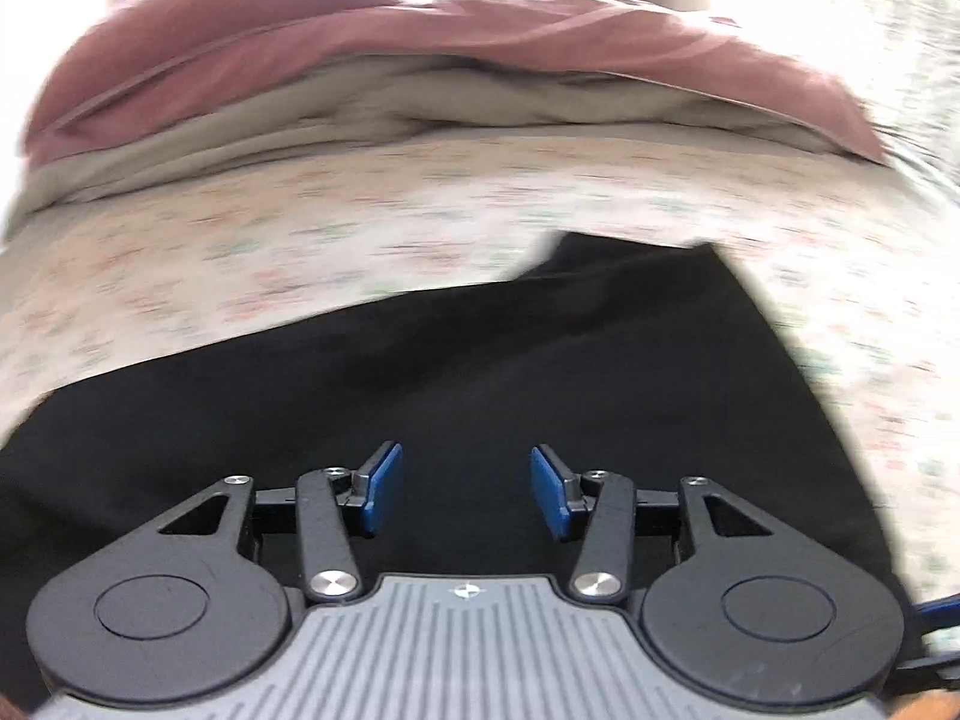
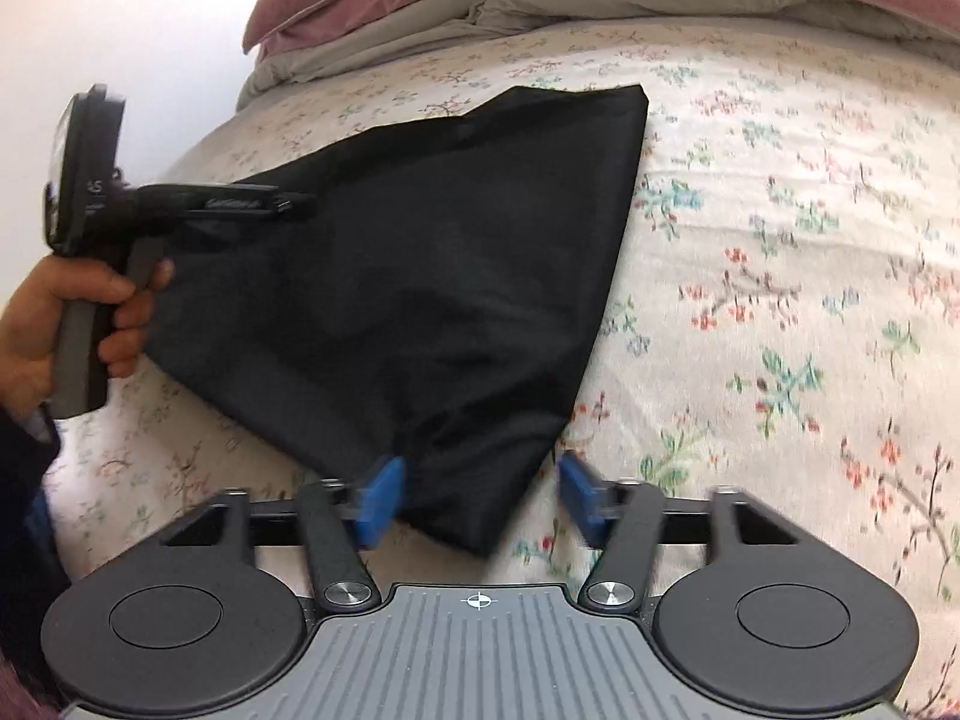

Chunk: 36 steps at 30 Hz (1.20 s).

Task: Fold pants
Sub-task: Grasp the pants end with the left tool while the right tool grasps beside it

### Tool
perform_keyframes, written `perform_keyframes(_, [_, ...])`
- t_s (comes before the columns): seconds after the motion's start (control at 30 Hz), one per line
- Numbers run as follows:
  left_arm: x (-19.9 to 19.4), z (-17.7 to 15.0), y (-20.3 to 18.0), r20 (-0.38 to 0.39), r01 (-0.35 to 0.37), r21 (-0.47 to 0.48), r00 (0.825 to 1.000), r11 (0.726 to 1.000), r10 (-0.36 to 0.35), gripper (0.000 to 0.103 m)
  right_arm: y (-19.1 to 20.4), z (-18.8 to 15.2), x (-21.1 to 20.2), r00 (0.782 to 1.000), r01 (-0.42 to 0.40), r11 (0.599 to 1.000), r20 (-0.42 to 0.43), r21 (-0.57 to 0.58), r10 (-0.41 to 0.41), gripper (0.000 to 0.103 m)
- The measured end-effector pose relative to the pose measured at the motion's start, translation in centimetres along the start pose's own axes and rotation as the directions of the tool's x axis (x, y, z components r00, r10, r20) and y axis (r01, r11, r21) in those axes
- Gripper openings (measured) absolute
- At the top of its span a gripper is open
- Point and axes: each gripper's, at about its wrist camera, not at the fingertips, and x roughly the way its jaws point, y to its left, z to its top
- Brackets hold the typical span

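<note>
The black pants [image 2: 420,276] lie folded into a compact shape on a floral bedsheet [image 2: 780,300]. In the left wrist view the pants [image 1: 480,372] fill the lower half. My left gripper [image 1: 466,489] is open and empty, hovering over the black fabric; it also shows in the right wrist view [image 2: 300,204], held by a hand at the pants' left edge. My right gripper [image 2: 477,495] is open, its blue pads either side of the pants' near corner, gripping nothing.
A mauve pillow [image 1: 360,54] on a folded beige blanket [image 1: 300,120] lies at the head of the bed. The floral sheet [image 1: 300,252] stretches around the pants. A pale wall [image 2: 120,18] stands to the left.
</note>
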Motion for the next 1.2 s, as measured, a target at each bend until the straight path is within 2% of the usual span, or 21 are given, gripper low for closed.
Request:
perform_keyframes(0.07, [0.7,0.7,-2.7,-0.015,0.085,0.022,0.996,0.996,-0.085,0.076,-0.8,-0.4,-0.3,1.000,-0.012,1.000,-0.010,0.024,0.012,0.025])
perform_keyframes(0.1, [1.0,1.0,-4.0,-0.020,0.113,0.040,0.993,0.993,-0.112,0.076,-1.1,-0.5,-0.5,1.000,-0.021,0.999,-0.014,0.037,0.021,0.023])
perform_keyframes(0.23, [2.3,3.2,-9.7,0.000,0.166,0.152,0.986,0.974,-0.168,0.076,-1.7,-1.0,-0.9,0.998,-0.060,0.995,-0.022,0.079,0.062,0.023])
perform_keyframes(0.33, [4.3,5.0,-13.2,-0.043,0.189,0.207,0.982,0.960,-0.184,0.076,-3.0,-1.4,-1.4,0.992,-0.120,0.976,-0.015,0.182,0.125,0.023])
perform_keyframes(0.43, [6.6,6.4,-15.8,-0.085,0.132,0.286,0.990,0.949,-0.113,0.076,-5.7,-1.6,-2.1,0.986,-0.170,0.927,0.059,0.335,0.159,0.030])
perform_keyframes(0.5, [8.4,6.9,-16.8,-0.093,0.059,0.329,0.995,0.943,-0.030,0.083,-7.5,-1.9,-2.2,0.980,-0.201,0.881,0.103,0.430,0.173,0.030])
perform_keyframes(0.6, [9.1,7.7,-16.9,-0.090,0.015,0.343,0.996,0.939,0.017,0.085,-8.4,-2.2,-1.5,0.970,-0.243,0.836,0.106,0.491,0.219,0.030])
perform_keyframes(0.7, [9.3,7.8,-17.3,-0.089,-0.030,0.358,0.994,0.933,0.066,0.086,-7.7,-2.4,-0.7,0.967,-0.253,0.837,0.104,0.484,0.232,0.030])
perform_keyframes(0.8, [8.6,7.7,-17.7,-0.062,-0.100,0.396,0.989,0.913,0.135,0.084,-7.0,-2.7,-0.4,0.964,-0.264,0.833,0.111,0.487,0.240,0.029])
perform_keyframes(0.93, [8.4,7.3,-18.1,-0.045,-0.148,0.417,0.982,0.897,0.183,0.083,-7.1,-3.1,-0.2,0.960,-0.278,0.818,0.107,0.504,0.259,0.029])
perform_keyframes(0.97, [8.5,7.2,-18.4,-0.037,-0.162,0.426,0.980,0.890,0.196,0.082,-7.2,-3.1,-0.1,0.960,-0.276,0.816,0.109,0.508,0.257,0.028])
perform_keyframes(1.03, [8.7,7.0,-19.1,-0.026,-0.181,0.440,0.976,0.879,0.214,0.070,-7.4,-3.2,0.0,0.962,-0.272,0.810,0.115,0.520,0.249,0.022])
perform_keyframes(1.07, [8.8,6.9,-19.3,-0.036,-0.172,0.438,0.977,0.882,0.209,0.049,-7.2,-3.2,0.1,0.963,-0.269,0.811,0.117,0.519,0.244,0.020])
perform_keyframes(1.1, [8.9,6.9,-19.4,-0.052,-0.158,0.432,0.979,0.888,0.199,0.034,-7.0,-3.1,0.1,0.964,-0.263,0.819,0.118,0.511,0.237,0.016])
perform_keyframes(1.2, [8.9,6.9,-19.5,-0.047,-0.159,0.417,0.980,0.895,0.196,0.030,-6.4,-2.9,-0.2,0.973,-0.230,0.847,0.103,0.480,0.207,0.005])
